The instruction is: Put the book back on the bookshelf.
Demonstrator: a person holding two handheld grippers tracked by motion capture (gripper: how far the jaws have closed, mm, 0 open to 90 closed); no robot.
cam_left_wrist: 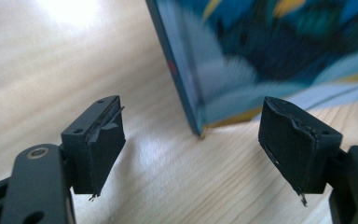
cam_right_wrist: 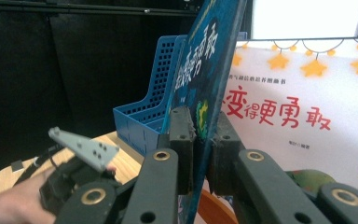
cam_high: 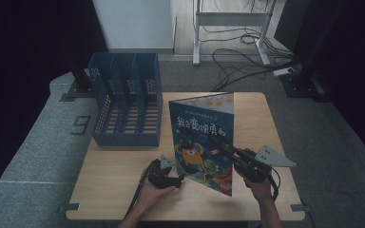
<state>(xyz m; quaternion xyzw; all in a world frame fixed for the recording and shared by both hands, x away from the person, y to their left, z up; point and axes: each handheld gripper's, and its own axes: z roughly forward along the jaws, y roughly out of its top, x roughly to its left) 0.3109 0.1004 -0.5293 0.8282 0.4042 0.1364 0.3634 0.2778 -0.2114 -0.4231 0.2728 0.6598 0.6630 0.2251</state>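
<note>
- Picture book (cam_high: 202, 137): standing upright on the wooden table (cam_high: 119, 190), partly opened, just right of the blue file rack (cam_high: 126, 99).
- Right gripper (cam_high: 228, 151): its jaws are clamping the book's front cover at the right edge, holding it up.
- Left gripper (cam_high: 179, 179): its jaws are standing apart, with the book's lower corner lying just ahead of them, untouched.
</note>
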